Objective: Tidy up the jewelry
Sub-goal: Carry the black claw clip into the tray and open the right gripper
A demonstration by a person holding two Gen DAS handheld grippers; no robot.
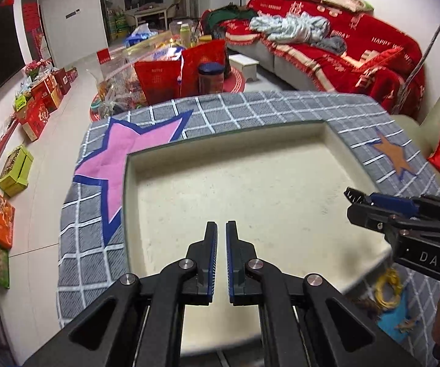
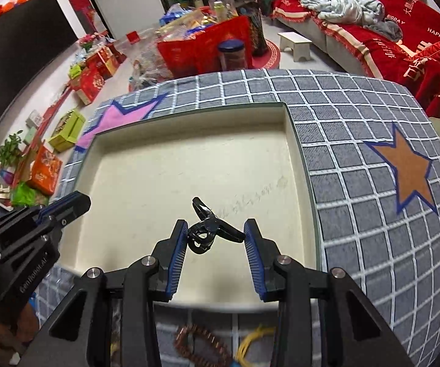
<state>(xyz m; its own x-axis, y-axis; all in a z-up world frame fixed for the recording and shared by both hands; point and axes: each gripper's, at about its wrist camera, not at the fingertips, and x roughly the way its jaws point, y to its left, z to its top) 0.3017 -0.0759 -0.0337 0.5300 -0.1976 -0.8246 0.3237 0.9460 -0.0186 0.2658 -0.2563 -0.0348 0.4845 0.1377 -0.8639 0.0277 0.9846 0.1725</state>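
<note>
Right gripper (image 2: 216, 240): pinching a small black hair clip (image 2: 210, 227) between its blue pads; the clip is sitting crosswise in the gap, one prong pointing toward 11 o'clock.
Left gripper (image 1: 221, 255): its pads are pressed nearly together with nothing between them, hovering over the tray.
Tray (image 2: 299, 140): a shallow cream tray lying on the grey checked cloth (image 2: 357, 189); its floor is looking bare in both views.
Clip's place: hanging above the tray's near half, toward 6 o'clock of the tray in the right wrist view.
Other jewelry: a copper bead bracelet (image 2: 201, 347) and a yellow cord (image 2: 255, 341) are lying on the cloth outside the tray's near rim, at 6 o'clock.
Step in hand, as I judge it: carrying the clip in to set it down inside the tray.
Doing it well: lowering until the clip is nearly touching the floor before spreading the pads, since the hold is catching only the clip's ends and it may twist or bounce.
Keeping clear: the left gripper is sitting close at 9 o'clock, so holding it off the drop spot is helping.
</note>
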